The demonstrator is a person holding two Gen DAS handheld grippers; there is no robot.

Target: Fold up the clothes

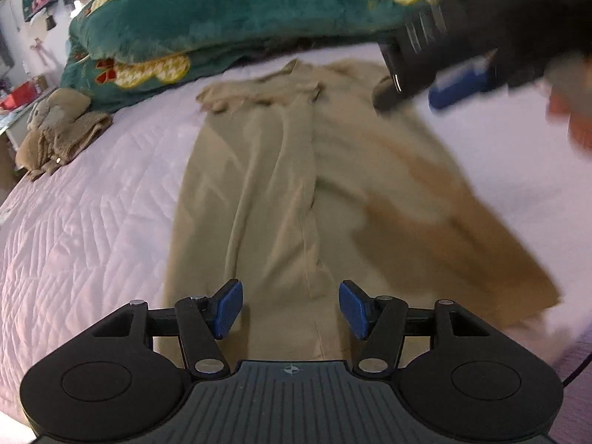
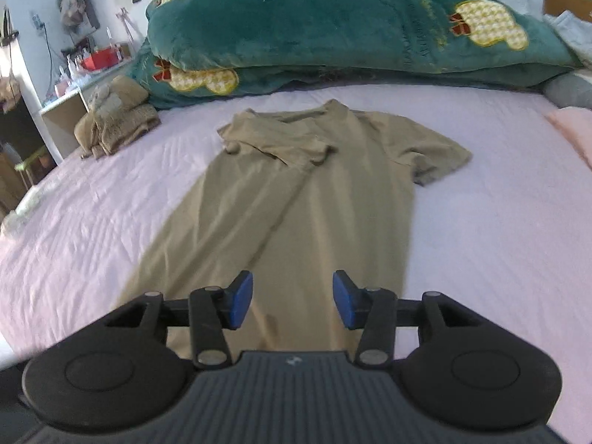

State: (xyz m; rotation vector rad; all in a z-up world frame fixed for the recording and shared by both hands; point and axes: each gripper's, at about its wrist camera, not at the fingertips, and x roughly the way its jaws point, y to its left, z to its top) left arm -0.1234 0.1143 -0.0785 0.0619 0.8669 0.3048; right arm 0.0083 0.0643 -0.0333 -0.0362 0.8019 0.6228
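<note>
Nearest to us, our left gripper (image 1: pixel 291 309) hangs just above the hem end of the khaki T-shirt (image 1: pixel 281 185), its blue pads spread apart with nothing between them; our right gripper (image 2: pixel 292 305) sits over the same hem end, likewise spread and empty. The shirt lies lengthwise down the middle of the pale pink bedspread (image 2: pixel 499 240), hem toward us and collar away. Its left side is already turned in over the body, the left sleeve lying across the chest, while the right sleeve (image 2: pixel 436 155) is spread flat on the cover. We judge the cloth light, thin and limp: it will sag and drag rather than hold a shape, and the quilted cover may catch it. The best holds seem to be the doubled hem and the right shoulder seam, pinched at the edge so that only the layer we mean to move comes up. Beyond the collar lie the green pillows (image 2: pixel 333 29), and to their left a small brown pile of cloth (image 2: pixel 118 125).
</note>
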